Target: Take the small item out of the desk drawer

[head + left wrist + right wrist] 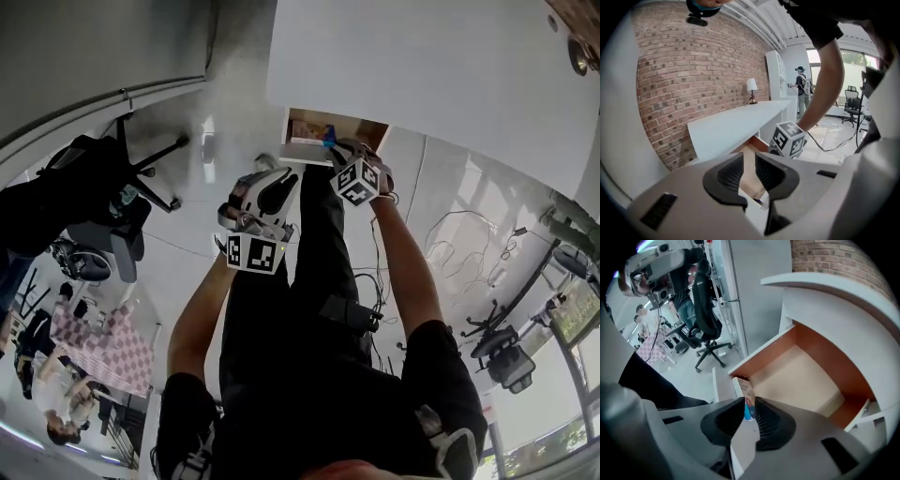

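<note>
Head view: left gripper [270, 178] and right gripper [337, 147] tilt toward drawer [371, 130], fingers [729, 176] slightly spread.

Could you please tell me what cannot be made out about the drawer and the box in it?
- Print on the box: too small to read, and its lower part sits behind the right gripper in the right gripper view.
- Back of the drawer: hidden under the desk top in the head view.
- Drawer's contents in the left gripper view: blocked by the left gripper.
</note>
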Demonstrator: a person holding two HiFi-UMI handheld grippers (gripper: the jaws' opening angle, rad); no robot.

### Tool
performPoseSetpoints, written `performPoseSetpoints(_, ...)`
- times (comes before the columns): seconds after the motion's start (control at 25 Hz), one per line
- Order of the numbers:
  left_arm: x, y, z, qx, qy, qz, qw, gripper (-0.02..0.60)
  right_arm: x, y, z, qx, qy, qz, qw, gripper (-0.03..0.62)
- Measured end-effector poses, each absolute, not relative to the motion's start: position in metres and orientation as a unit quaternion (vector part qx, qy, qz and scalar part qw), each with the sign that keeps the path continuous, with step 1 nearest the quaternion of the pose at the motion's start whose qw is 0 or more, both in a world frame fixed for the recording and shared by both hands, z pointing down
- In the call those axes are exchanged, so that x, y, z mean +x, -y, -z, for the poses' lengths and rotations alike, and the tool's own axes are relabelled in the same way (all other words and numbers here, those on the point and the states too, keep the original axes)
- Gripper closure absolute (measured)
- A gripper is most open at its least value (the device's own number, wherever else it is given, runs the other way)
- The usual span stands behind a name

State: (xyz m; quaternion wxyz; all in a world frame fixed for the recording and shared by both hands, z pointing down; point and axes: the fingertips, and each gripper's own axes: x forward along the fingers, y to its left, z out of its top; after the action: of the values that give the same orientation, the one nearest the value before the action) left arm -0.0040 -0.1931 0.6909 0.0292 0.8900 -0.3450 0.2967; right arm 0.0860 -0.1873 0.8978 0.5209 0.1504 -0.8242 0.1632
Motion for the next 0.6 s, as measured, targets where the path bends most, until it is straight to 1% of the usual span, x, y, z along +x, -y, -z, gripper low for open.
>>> performPoseSetpoints(0.04,-0.001,0.193,-0.704,0.891,0.334,-0.305,0.029,0.493,0.087,0.188,-0.907,0.144,0.822,-0.169,0.524,0.512)
performPoseSetpoints(0.12,0.005,0.191,-0.729,0.893,0.311,-0.324,0.033,0.46,0.087,0.186,-0.924,0.125,0.819,-0.178,0.53,0.51)
performPoseSetpoints(0.2,0.008,0.19,-0.753,0.892,0.29,-0.345,0.034,0.441,0.087,0.184,-0.937,0.106,0.817,-0.187,0.536,0.51)
performPoseSetpoints(0.4,0.014,0.197,-0.807,0.885,0.224,-0.408,0.013,0.422,0.09,0.18,-0.962,0.063,0.808,-0.196,0.552,0.51)
performPoseSetpoints(0.6,0.02,0.199,-0.86,0.864,0.139,-0.483,-0.012,0.382,0.091,0.177,-0.984,0.044,0.801,-0.175,0.571,0.513)
